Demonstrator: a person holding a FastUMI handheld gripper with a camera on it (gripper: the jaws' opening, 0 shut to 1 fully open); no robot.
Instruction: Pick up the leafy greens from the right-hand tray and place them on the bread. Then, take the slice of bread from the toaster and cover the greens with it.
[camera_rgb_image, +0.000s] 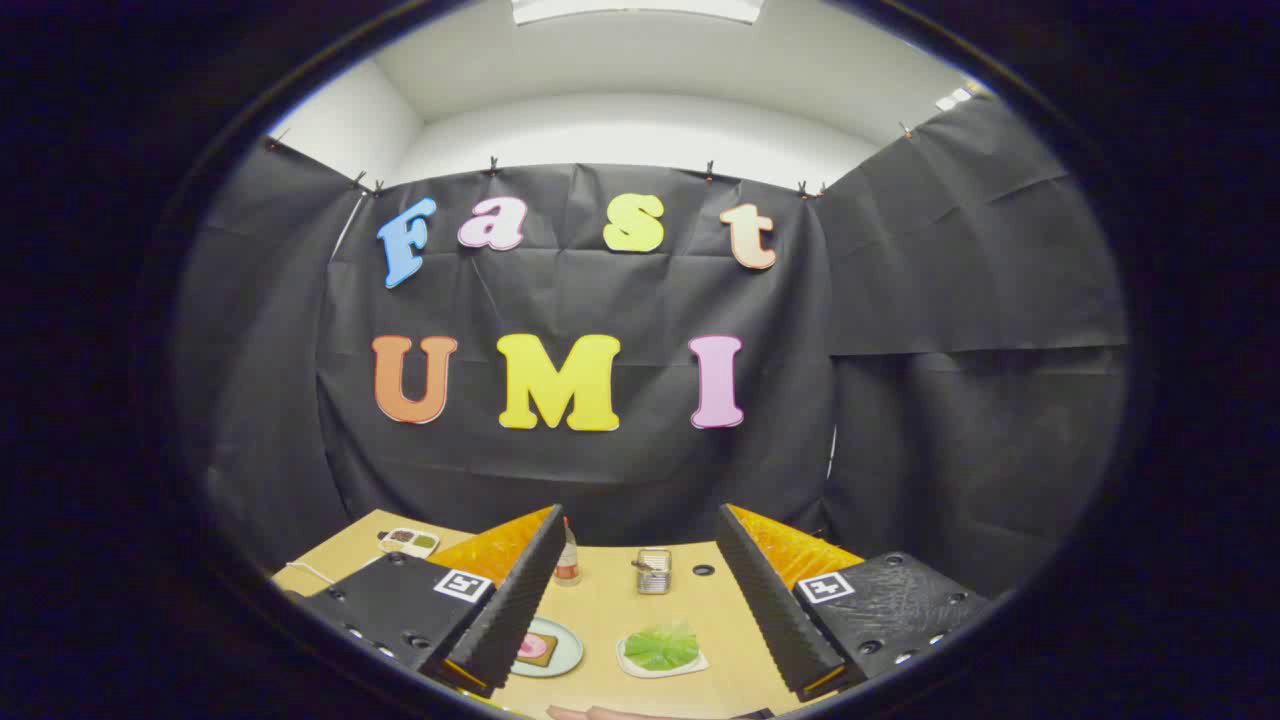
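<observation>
A pale wooden table (690, 620) stands inside a booth hung with black cloth, under a white ceiling. On it, leafy greens (661, 646) lie on a white tray (632, 664), down between the gripper's (640, 610) two fingers and a little toward the right one. Left of the greens, a plate (566, 650) carries a slice of bread (537, 652) with something pink on top, just beside the left finger. Farther back stand a small bottle (567, 560) and a metal toaster (653, 570). The fingers are spread wide, holding nothing, raised above the table. Each finger mount bears a square black-and-white marker; no readable writing shows on the objects.
</observation>
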